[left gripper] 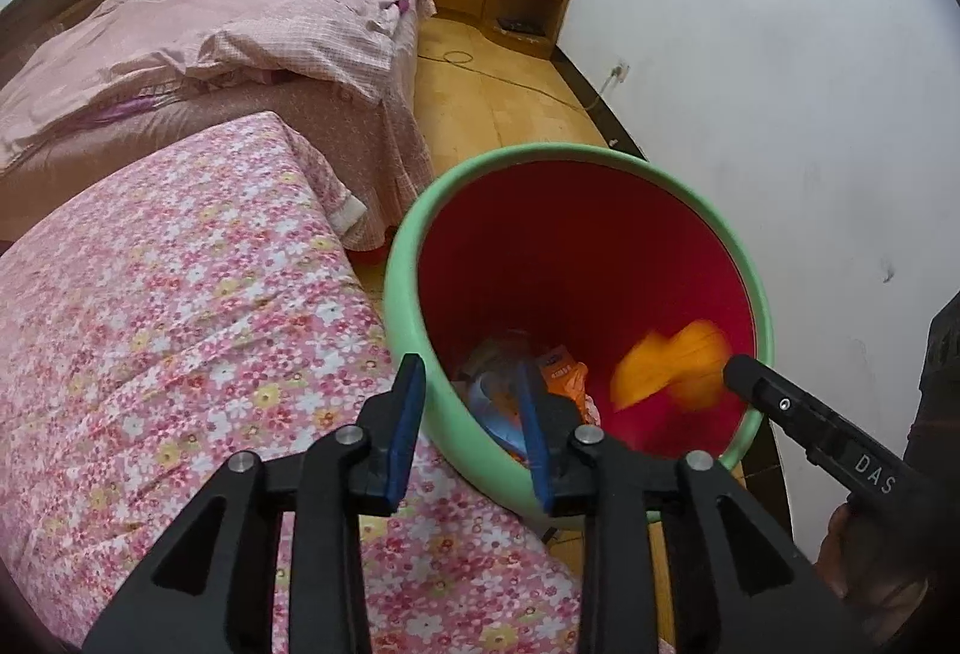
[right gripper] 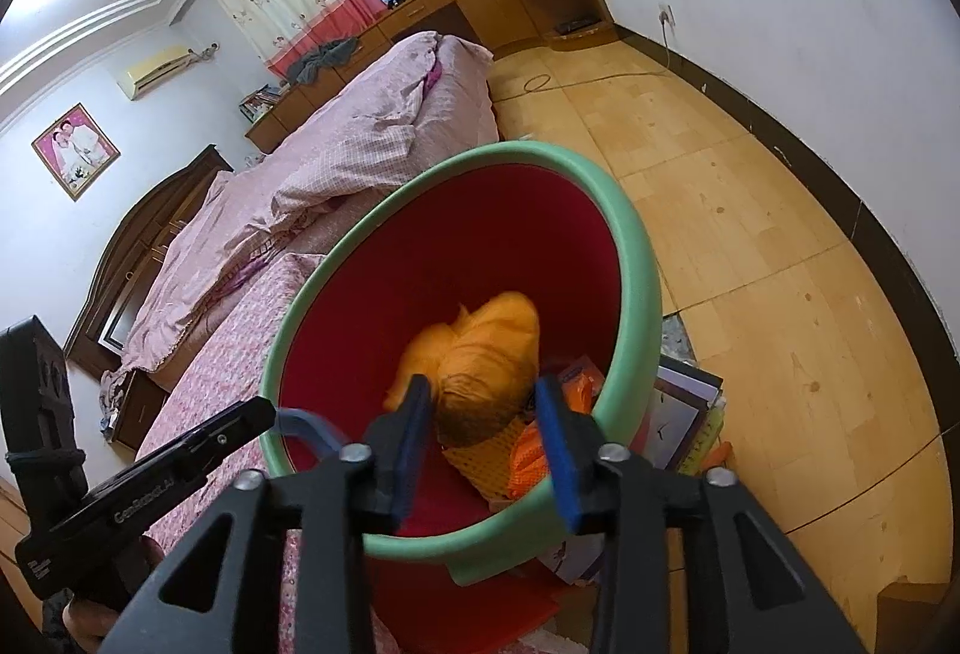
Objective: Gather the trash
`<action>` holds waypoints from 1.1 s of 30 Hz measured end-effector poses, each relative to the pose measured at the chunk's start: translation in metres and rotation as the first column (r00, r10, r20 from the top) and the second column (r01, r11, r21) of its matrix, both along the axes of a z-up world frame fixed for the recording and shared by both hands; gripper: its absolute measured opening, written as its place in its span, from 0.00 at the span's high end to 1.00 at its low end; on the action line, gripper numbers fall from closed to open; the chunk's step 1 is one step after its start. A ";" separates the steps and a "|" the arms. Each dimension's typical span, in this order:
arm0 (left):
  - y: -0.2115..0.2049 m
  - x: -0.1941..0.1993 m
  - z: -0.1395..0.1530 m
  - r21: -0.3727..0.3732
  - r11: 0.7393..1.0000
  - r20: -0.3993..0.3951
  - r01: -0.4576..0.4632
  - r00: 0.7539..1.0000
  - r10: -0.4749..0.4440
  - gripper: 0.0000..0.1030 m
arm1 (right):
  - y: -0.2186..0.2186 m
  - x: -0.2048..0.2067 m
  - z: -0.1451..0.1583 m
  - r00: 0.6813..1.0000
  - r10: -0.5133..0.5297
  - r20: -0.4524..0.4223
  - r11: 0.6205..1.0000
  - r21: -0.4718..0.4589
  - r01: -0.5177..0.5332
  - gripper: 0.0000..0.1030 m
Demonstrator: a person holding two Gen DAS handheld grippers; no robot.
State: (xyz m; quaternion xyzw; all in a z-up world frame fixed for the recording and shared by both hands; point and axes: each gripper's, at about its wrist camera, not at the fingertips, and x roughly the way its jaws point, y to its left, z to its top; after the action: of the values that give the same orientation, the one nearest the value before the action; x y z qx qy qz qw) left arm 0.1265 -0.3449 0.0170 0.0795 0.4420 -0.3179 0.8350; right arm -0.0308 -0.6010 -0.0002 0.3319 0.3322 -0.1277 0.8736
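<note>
A red bin with a green rim (left gripper: 414, 258) (right gripper: 636, 258) stands on the floor beside a flowered bedspread. A crumpled orange bundle (left gripper: 666, 366) (right gripper: 480, 348) shows blurred inside the bin, just beyond my right gripper (right gripper: 483, 390), whose jaws stand apart and do not press on it. Its black finger also enters the left wrist view as the right gripper (left gripper: 744, 372). My left gripper (left gripper: 470, 372) is open over the bin's near rim with nothing held; its tip, the left gripper (right gripper: 258, 414), reaches the rim. Orange and blue wrappers (left gripper: 558, 366) lie at the bottom.
The flowered bedspread (left gripper: 180, 324) borders the bin on the left, with a bed under a pink quilt (left gripper: 240, 30) behind. Books and papers (right gripper: 684, 402) lie on the wooden floor (right gripper: 750, 234) against the bin. A white wall (left gripper: 780, 84) stands close on the right.
</note>
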 end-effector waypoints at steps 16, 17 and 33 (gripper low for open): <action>0.062 -0.031 0.037 -0.036 0.994 0.035 -0.107 0.994 0.108 0.69 | 0.030 -0.016 0.031 0.997 0.062 0.039 0.998 -0.031 -0.061 0.31; 0.069 -0.034 0.039 -0.036 0.992 0.040 -0.117 0.992 0.119 0.69 | 0.035 -0.019 0.034 0.997 0.069 0.042 0.997 -0.036 -0.068 0.29; 0.180 -0.084 0.069 -0.051 0.955 0.125 -0.293 0.947 0.297 0.61 | 0.124 -0.051 0.077 0.976 0.195 0.099 0.975 -0.132 -0.181 0.13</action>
State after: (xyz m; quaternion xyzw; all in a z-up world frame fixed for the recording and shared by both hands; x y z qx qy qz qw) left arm 0.0426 -0.1646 0.0860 0.0200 0.3882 -0.1907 0.9014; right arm -0.0823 -0.4768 0.0772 0.2515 0.3044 -0.0455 0.9176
